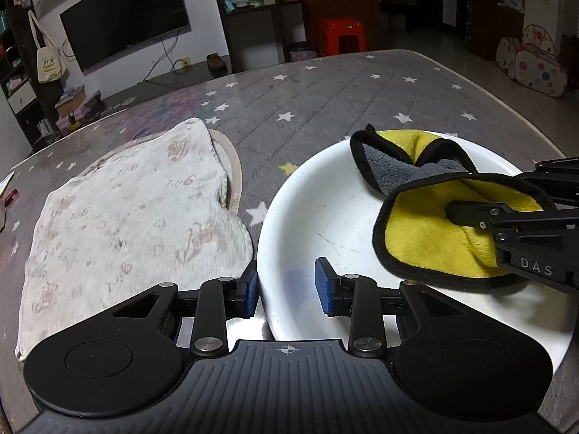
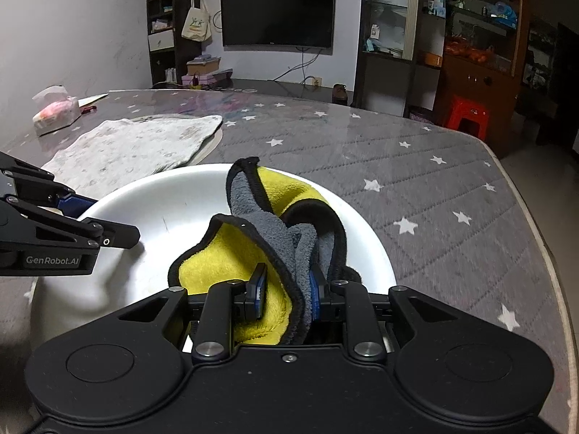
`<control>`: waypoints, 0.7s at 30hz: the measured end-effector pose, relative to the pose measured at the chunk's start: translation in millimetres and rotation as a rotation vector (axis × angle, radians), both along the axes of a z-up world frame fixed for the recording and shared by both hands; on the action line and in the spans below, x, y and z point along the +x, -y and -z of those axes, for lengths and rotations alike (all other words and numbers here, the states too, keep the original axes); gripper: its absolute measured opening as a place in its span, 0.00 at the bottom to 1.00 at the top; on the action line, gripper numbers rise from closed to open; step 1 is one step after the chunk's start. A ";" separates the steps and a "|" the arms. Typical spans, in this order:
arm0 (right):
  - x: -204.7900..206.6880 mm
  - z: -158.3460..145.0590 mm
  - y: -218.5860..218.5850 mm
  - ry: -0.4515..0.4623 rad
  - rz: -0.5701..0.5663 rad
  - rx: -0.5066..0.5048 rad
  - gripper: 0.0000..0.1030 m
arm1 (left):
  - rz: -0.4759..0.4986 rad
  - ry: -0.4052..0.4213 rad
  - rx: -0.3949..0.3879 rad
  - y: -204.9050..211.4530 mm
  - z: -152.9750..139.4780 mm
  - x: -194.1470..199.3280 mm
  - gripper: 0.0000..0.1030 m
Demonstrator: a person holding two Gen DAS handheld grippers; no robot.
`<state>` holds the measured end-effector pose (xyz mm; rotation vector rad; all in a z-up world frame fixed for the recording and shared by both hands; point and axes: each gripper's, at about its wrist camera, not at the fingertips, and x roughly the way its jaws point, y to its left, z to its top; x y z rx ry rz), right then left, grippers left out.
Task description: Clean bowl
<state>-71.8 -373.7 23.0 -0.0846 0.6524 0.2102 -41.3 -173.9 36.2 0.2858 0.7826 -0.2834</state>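
Note:
A wide white bowl (image 1: pixel 325 199) (image 2: pixel 173 199) sits on the grey star-patterned table. My left gripper (image 1: pixel 287 287) (image 2: pixel 105 218) straddles its near-left rim, one blue pad outside the wall and one inside, closed on the rim. A yellow and grey cloth (image 1: pixel 427 238) (image 2: pixel 224 253) with black edging lies bunched inside the bowl on its right side. My right gripper (image 2: pixel 286 296) (image 1: pixel 495 188) is shut on a fold of this cloth, down in the bowl. A few thin dark marks show on the bowl's floor.
A white patterned towel (image 1: pixel 126 217) (image 2: pixel 137 141) lies left of the bowl, draped over a round rim. A tissue pack (image 2: pixel 54 112) sits at the far left. The table's edge (image 2: pixel 535 217) curves away on the right, with a red stool (image 2: pixel 466 115) beyond it.

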 end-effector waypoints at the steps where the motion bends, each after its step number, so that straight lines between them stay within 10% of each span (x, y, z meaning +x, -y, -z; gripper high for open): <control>1: 2.7 0.1 -0.7 0.002 -0.001 -0.001 0.23 | 0.002 -0.001 0.001 0.4 0.1 3.3 0.33; 21: 13.3 -3.0 -4.7 -0.012 -0.018 -0.038 0.23 | 0.002 0.017 0.040 5.1 1.0 1.7 0.34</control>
